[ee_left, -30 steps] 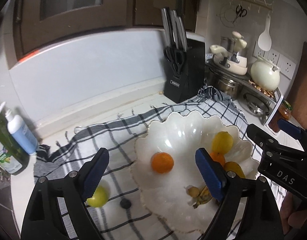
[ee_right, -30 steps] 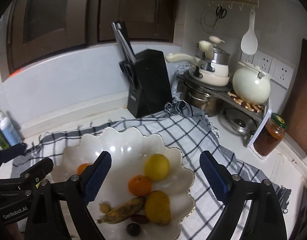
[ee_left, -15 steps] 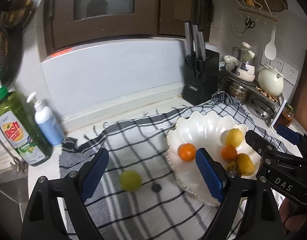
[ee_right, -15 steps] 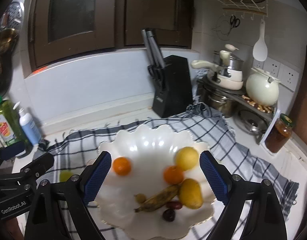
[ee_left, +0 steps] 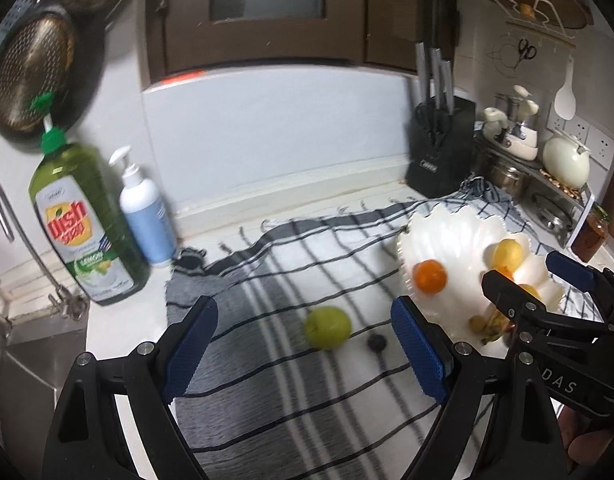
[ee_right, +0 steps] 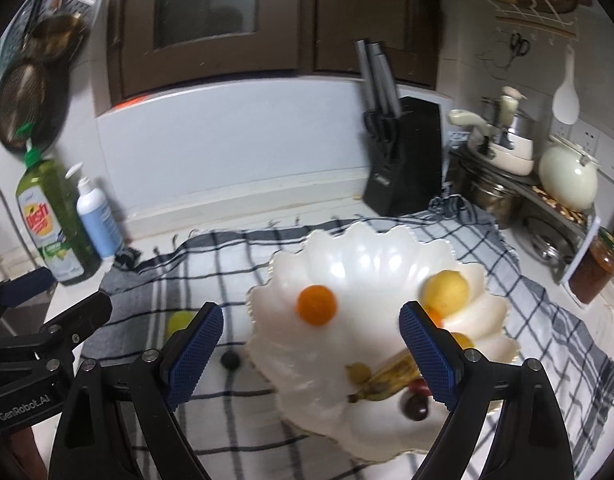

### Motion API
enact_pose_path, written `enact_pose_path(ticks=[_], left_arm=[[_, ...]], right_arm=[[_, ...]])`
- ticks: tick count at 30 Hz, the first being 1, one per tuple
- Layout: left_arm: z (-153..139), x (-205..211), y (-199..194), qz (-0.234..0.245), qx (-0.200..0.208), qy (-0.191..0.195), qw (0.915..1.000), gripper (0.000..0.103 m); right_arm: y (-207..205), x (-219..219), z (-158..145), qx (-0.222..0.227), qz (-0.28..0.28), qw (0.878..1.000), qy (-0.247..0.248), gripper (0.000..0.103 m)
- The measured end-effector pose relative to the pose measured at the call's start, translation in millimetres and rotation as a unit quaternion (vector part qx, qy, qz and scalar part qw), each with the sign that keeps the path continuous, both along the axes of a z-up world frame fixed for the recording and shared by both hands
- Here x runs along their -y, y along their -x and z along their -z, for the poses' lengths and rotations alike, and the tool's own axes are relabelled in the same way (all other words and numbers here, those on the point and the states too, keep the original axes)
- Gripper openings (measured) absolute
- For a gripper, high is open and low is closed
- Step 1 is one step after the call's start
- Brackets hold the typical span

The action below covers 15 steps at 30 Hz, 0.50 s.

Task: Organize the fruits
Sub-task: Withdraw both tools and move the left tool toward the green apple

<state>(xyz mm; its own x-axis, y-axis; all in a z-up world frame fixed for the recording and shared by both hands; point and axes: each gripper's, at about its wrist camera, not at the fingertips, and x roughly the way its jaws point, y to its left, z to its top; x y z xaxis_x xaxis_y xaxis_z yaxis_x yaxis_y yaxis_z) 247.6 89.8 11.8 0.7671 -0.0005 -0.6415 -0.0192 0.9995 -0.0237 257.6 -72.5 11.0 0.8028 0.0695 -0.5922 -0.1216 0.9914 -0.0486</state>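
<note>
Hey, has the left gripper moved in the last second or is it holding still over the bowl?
Yes. The left gripper has pulled back and to the left: the knife block shrank and slid right, and the green fruit now sits between its open jaws.

A pale counter [ee_left: 119,320] runs across the frame, with a checked cloth [ee_left: 267,380] spread over its middle. At left, a green dish soap bottle [ee_left: 79,224] and a white pump bottle [ee_left: 145,216] stand directly on it. At upper right a black knife block [ee_left: 441,152] sits by the wall.
</note>
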Motion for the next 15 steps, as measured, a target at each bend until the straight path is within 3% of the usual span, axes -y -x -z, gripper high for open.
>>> enact_pose_path(ticks=[15], left_arm=[[53.6,2.6,-32.2,0.010,-0.043,0.012,0.9990,0.082]], right_arm=[[-14.3,-4.4,33.1,-0.008,0.026,0.999,0.021,0.090]])
